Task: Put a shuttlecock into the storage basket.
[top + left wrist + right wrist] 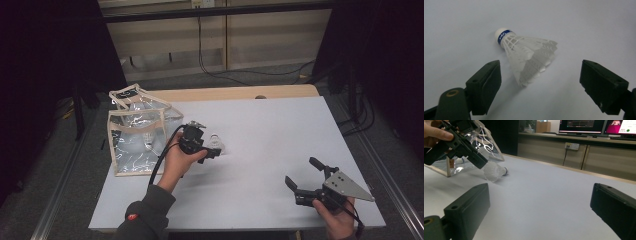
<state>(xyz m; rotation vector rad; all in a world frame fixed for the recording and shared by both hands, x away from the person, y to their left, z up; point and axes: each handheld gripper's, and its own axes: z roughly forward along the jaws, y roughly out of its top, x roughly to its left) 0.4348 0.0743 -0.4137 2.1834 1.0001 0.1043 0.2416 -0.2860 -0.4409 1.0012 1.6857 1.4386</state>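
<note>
One shuttlecock (525, 56) lies between left hand-held gripper's (540, 82) jaws

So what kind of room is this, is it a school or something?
Probably a lab or office workroom, not a school. Computer monitors glow on a counter at the back, cables trail across the floor, and the table is a plain work surface set up for handling a shuttlecock.
</note>
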